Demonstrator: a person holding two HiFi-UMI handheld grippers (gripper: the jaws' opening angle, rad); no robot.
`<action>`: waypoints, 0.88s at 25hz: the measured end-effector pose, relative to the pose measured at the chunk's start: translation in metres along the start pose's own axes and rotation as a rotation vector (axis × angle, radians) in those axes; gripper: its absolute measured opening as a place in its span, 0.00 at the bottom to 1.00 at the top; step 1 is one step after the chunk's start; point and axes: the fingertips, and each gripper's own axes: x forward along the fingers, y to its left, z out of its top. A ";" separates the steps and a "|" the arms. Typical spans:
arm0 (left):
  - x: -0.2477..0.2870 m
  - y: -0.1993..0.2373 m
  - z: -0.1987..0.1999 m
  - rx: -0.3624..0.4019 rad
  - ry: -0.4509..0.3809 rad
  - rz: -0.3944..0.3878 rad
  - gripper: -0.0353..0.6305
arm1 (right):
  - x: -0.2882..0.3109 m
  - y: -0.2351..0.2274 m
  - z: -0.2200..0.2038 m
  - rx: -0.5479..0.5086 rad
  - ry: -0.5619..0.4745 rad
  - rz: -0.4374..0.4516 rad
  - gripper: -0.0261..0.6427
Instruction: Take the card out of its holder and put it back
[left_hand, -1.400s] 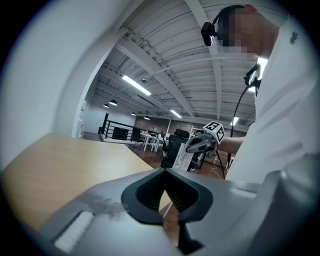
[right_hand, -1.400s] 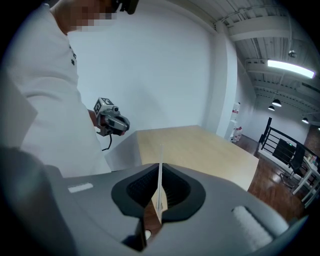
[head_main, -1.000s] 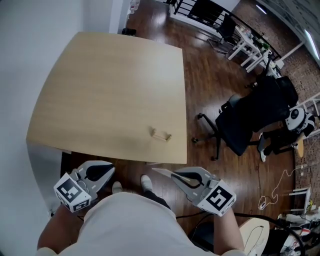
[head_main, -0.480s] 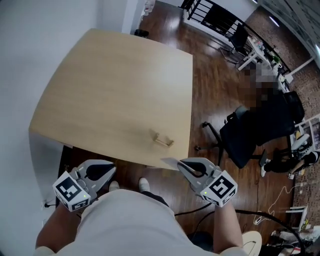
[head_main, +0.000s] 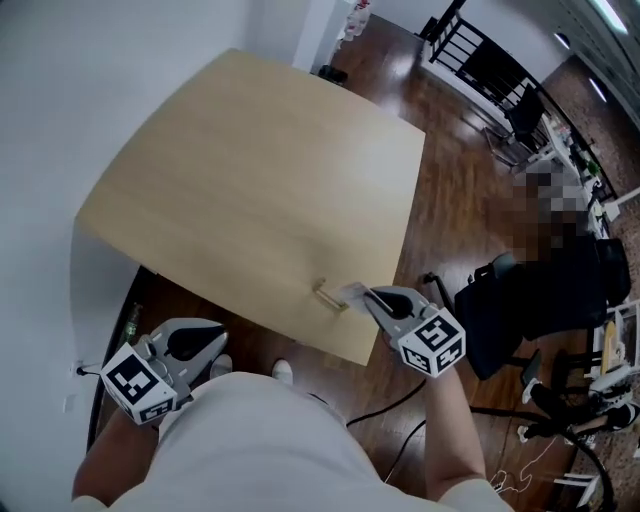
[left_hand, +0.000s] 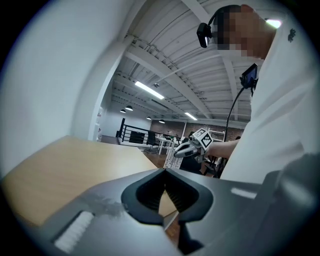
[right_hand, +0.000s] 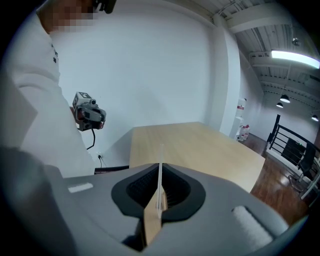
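A small wooden card holder lies near the front edge of the light wooden table. My right gripper hovers just right of it, shut on a thin white card that points toward the holder. In the right gripper view the card stands edge-on between the jaws, with the holder low beneath them. My left gripper hangs off the table at the lower left, by my body, shut and holding nothing. Its jaws meet at the tip in the left gripper view.
A black office chair stands on the dark wood floor right of the table. A black cable runs across the floor below the table's corner. A white wall borders the table's left side. More desks and a railing lie far off.
My right gripper has moved forward and up with the card, from below the table's front edge to beside the holder. The left gripper has stayed put.
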 end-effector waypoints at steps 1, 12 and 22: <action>0.001 -0.003 0.000 -0.004 -0.001 0.017 0.06 | 0.003 -0.006 -0.003 0.000 0.001 0.006 0.07; 0.001 -0.016 0.000 -0.044 -0.008 0.171 0.06 | 0.050 -0.036 -0.030 0.001 0.028 0.114 0.07; 0.001 -0.021 -0.001 -0.053 0.011 0.213 0.06 | 0.065 -0.035 -0.043 0.014 0.031 0.152 0.07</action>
